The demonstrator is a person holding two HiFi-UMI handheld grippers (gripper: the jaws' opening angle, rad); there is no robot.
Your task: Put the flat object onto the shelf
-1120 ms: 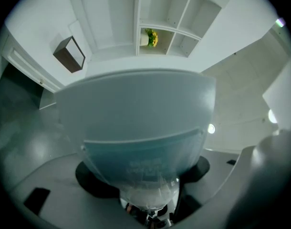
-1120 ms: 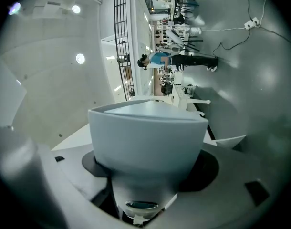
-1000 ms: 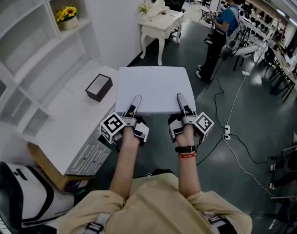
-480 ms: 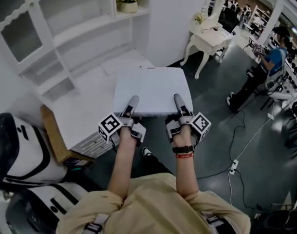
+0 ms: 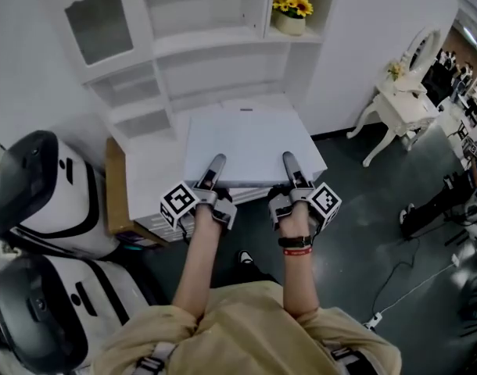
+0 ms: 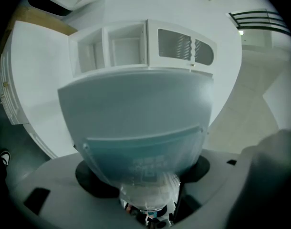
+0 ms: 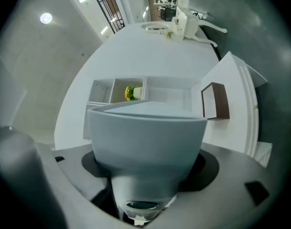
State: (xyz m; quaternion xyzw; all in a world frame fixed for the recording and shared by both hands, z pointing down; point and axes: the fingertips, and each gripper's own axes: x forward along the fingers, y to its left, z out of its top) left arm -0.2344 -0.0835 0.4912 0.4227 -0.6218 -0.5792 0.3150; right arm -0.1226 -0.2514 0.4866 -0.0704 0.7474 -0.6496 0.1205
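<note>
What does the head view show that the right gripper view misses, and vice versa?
Only the head view: the person's forearms, the left hand-held gripper and two white-and-black machines. Only the right gripper view: a dark brown box. Both: the right hand-held gripper clamped on the flat white board, the yellow flowers and the white shelf unit.

Both forearms (image 5: pixel 198 260) out, parallel.
Left grey two-jaw gripper (image 5: pixel 216 165) and right grey two-jaw gripper (image 5: pixel 290 163) level, each clamped on flat white panel's (image 5: pixel 246 135) near edge.
</note>
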